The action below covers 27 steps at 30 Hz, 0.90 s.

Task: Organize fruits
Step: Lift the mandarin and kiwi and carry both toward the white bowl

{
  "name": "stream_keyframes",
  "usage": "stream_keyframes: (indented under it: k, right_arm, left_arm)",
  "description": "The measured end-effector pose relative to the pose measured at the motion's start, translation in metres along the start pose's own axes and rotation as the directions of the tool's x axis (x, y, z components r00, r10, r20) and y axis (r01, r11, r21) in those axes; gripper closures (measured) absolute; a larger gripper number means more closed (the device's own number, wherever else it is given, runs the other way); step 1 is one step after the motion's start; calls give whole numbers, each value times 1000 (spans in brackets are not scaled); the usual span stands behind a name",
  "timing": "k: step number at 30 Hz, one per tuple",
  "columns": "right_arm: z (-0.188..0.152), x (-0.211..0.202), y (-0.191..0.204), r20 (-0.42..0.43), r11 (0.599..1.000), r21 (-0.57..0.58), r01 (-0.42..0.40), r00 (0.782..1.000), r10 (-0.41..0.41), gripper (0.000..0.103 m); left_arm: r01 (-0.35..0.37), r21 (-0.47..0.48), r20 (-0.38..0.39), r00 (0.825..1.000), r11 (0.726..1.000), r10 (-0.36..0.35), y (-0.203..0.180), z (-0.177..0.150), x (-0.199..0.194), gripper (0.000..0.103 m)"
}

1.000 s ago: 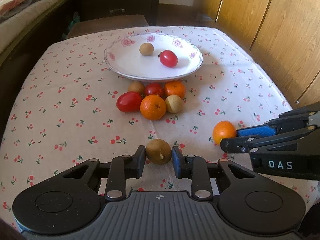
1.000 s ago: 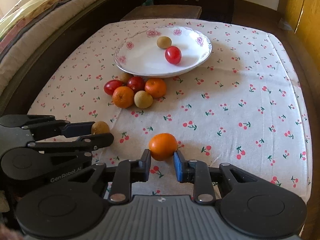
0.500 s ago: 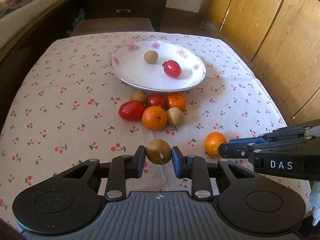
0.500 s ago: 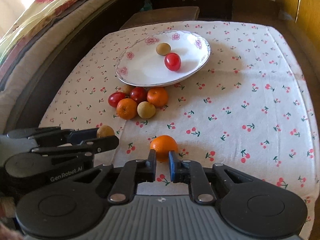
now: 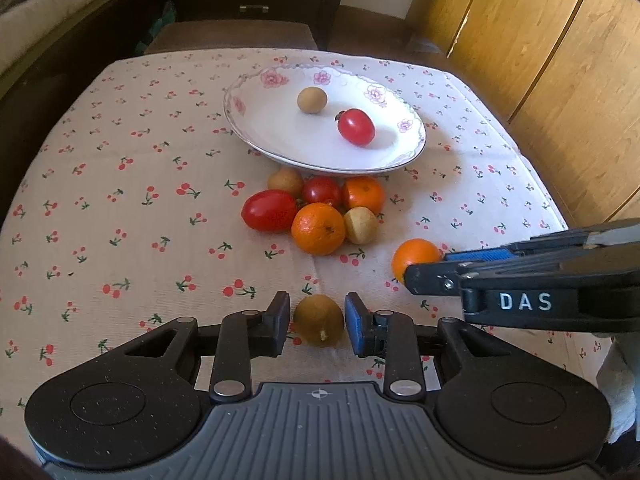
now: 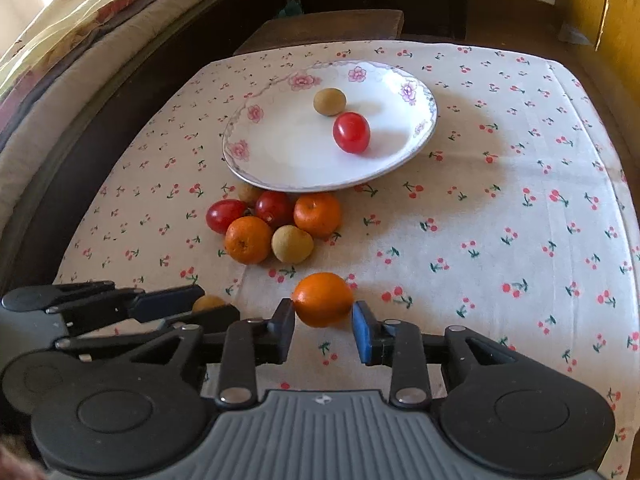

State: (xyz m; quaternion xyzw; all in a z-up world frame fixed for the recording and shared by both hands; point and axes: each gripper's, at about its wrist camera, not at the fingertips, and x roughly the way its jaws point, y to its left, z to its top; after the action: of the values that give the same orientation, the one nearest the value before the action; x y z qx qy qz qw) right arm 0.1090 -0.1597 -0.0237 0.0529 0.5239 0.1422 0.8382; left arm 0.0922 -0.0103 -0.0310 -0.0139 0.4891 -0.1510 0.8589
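Note:
A brown round fruit sits between the fingers of my left gripper, whose jaws stand slightly apart from it, open. An orange lies on the cloth between the open jaws of my right gripper, untouched. The white flowered plate at the table's far middle holds a brown fruit and a red tomato. In front of the plate lies a cluster of oranges, tomatoes and brown fruits. The right gripper also shows in the left wrist view beside the orange.
The table wears a cherry-print cloth. A bed runs along the left, a dark stool stands behind the table, and wooden cabinet doors stand to the right.
The left gripper's jaws have loosened off the brown fruit. The right gripper's jaws were narrow behind the orange and now stand wide around it. Both grippers sit lower, nearer the cloth.

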Motion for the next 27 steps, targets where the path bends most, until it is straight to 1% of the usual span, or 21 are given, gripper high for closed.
stream_keyframes:
  k: [2,10,12,13,16,21,27]
  right_arm:
    - [3,3,2,0,1000,-1,4,1000,-4,70]
    - [12,14,9,6,999,-33,21,1000,-20,68]
    - [12,17,12,6,998,-52,28,1000,-27,68]
    - [12,17,13,10,998,-57,32,999,-31,68]
    - [11,16,14,13,997,-72,30,999,-29,68]
    - [9,7,13,27,998,-64,20,999,-19,68]
    - [10,-10,11,66,999,-49,10,998,-7,68]
  left_arm:
    - [-1,1,-9,1000,1000,1,0,-1,3,64]
    - [-19,18,2,1000,1000,19,-2,-2,4,62]
    - [-26,27,1,1000,999,26,-4,-4,3,62]
    - [-26,29,1,1000,999,26,-4,-4,3,65]
    - [-16,15,-1,1000,1000,16,-2,-4,2,67]
    - [-18,6,2,1000,1000,18,-2,-3,-1,68]
    - [-8,-7,22,1000,1000,8,-3,1,-8,68]
